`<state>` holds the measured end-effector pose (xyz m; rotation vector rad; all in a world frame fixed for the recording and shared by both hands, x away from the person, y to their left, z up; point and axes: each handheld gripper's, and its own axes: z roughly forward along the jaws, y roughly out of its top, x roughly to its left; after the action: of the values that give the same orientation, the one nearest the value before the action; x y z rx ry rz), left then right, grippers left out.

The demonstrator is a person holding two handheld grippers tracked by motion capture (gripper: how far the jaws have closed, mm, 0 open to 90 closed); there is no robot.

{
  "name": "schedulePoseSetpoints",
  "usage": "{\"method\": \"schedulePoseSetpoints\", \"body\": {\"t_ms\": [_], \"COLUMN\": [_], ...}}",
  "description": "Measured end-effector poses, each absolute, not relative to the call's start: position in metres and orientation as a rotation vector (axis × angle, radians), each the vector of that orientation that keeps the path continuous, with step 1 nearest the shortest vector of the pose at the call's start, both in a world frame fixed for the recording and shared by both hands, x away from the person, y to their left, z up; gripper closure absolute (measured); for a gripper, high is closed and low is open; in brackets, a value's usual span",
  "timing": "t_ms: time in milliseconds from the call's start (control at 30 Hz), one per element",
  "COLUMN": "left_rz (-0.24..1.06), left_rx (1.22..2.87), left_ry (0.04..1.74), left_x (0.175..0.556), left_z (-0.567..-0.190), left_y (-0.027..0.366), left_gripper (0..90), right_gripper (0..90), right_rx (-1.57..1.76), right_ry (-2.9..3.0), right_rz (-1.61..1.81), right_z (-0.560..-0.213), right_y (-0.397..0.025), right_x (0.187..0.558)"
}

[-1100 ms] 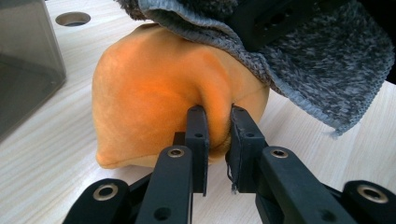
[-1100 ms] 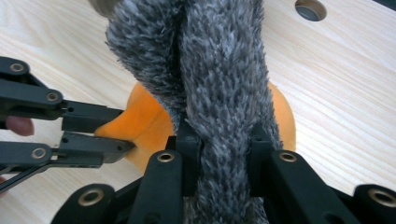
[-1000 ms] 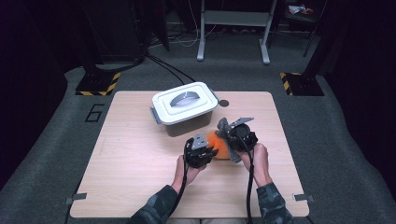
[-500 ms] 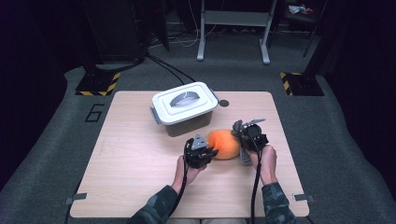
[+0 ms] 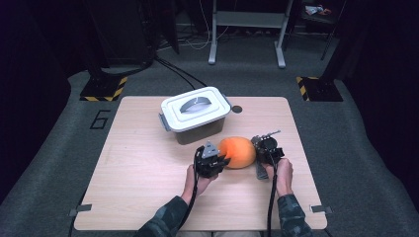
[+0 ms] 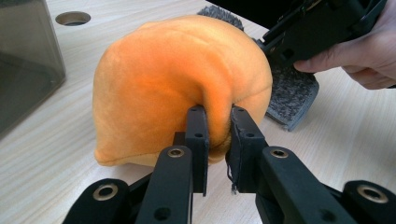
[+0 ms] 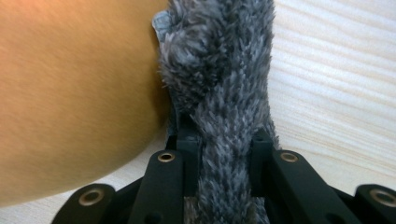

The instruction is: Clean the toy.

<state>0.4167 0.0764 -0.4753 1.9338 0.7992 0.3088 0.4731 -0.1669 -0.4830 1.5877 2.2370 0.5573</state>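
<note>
On the wooden bench [image 5: 148, 163], toward the left and far side, a white lidded box [image 5: 196, 113] with dark translucent walls is sitting closed, a grey handle lying flat in its lid. Just beyond its right corner a small round hole [image 5: 237, 109] is showing in the bench top.

Nearer the person, the left tongs [image 5: 221, 161] are reaching rightward from the left hand [image 5: 194, 178] and are clamping a pinched fold of the orange plush toy [image 5: 238, 151]. In the left gripper view the two black jaws are standing close together with a ridge of orange fabric [image 6: 215, 116] squeezed between them, while the rest of the toy is bulging beyond and resting on the bench.

The toy is lying near the middle of the bench, just in front of the box and apart from it, between the two grippers.

At its right side, the right tongs [image 5: 263, 149] are gripping a grey fuzzy piece [image 7: 224, 107] that is lying beside the orange body; in the right gripper view the grey pile is filling the gap between the jaws, pressed from both sides. In the left gripper view this grey piece [image 6: 292, 95] is lying flat on the bench under the right gripper. The right hand [image 5: 283, 173] is holding that gripper from the near side, its cable trailing back along the sleeve.
</note>
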Motion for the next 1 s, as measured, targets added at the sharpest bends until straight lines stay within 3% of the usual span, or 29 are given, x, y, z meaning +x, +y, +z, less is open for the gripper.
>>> {"method": "schedulePoseSetpoints", "body": {"t_ms": [300,533,800,1000], "left_rz": [0.315,0.317,0.316,0.309], "left_rx": [1.938,1.941,1.943,1.939], "left_ry": [0.792,0.789,0.795,0.793], "left_x": [0.417,0.417,0.418,0.417], "left_z": [-0.474,-0.472,-0.472,-0.473], "left_y": [0.077,0.074,0.076,0.076], "left_gripper": [79.7,79.7,79.7,79.5], "right_gripper": [73.8,73.6,73.5,73.5], "right_rx": [1.523,1.358,1.229,1.27], "right_ry": [2.172,2.204,2.299,2.248], "right_rz": [0.665,0.857,0.818,0.751], "right_z": [-0.443,-0.4,-0.403,-0.409], "right_y": [-0.17,-0.139,-0.103,-0.113], "right_x": [0.456,0.436,0.433,0.438]}}
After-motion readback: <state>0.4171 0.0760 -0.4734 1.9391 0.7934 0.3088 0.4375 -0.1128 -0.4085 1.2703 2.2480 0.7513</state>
